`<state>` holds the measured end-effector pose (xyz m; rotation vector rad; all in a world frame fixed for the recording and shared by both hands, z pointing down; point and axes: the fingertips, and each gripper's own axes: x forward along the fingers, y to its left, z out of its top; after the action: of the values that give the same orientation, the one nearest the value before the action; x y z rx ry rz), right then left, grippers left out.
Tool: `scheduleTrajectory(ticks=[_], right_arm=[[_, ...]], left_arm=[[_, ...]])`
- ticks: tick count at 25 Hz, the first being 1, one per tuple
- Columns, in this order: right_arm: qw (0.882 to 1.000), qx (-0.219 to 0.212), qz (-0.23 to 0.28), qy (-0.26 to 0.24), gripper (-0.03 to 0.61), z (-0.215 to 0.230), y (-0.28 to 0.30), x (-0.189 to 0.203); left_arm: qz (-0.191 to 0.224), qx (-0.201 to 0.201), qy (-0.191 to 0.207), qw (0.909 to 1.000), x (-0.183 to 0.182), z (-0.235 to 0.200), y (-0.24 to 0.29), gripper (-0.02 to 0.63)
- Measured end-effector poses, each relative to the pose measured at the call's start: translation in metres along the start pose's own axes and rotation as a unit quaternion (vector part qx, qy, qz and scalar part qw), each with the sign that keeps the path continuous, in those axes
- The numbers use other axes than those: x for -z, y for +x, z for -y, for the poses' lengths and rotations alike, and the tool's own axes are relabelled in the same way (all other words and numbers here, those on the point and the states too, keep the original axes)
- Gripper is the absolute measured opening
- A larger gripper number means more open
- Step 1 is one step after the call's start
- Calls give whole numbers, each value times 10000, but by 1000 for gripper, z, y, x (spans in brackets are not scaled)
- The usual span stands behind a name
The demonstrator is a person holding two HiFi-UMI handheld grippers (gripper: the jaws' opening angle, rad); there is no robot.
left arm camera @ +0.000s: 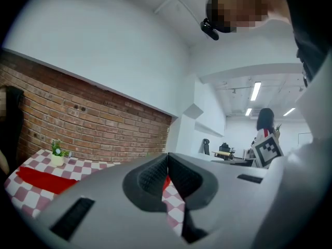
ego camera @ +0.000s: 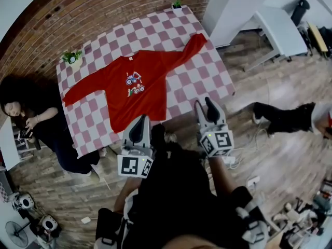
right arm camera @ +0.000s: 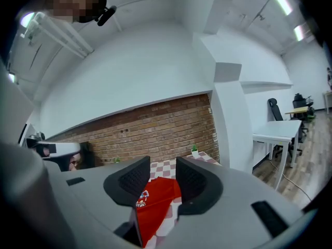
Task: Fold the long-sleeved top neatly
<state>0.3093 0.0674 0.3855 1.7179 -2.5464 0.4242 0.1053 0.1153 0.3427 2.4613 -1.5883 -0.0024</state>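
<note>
Long-sleeved top (ego camera: 136, 84) sits untouched. The left tongs (ego camera: 139, 130) are pressed together and the right tongs (ego camera: 206, 107) stand apart, both empty and short of the surface (ego camera: 199, 82), where the top lies spread flat, print up. Closed tongs could only shove the hem into wrinkles. A deep pinch might catch the checked cover too, if that is loose cloth. One sleeve ends near a potted plant (ego camera: 72, 57), which could easily be toppled.

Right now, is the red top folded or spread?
Spread: the red top lies flat on the checkered table, both sleeves stretched out.
</note>
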Motion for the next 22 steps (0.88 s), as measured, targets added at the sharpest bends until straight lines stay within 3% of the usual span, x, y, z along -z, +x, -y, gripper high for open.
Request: scheduleTrajectory(ticks=[14, 22], right_arm=[[9956, 527, -527, 566, 149, 114, 169, 12], [9852, 988, -1113, 853, 149, 197, 267, 57]], left_arm=[[-189, 329, -184, 9991, -4, -48, 150, 8], [-515, 467, -257, 9973, 15, -77, 216, 8]])
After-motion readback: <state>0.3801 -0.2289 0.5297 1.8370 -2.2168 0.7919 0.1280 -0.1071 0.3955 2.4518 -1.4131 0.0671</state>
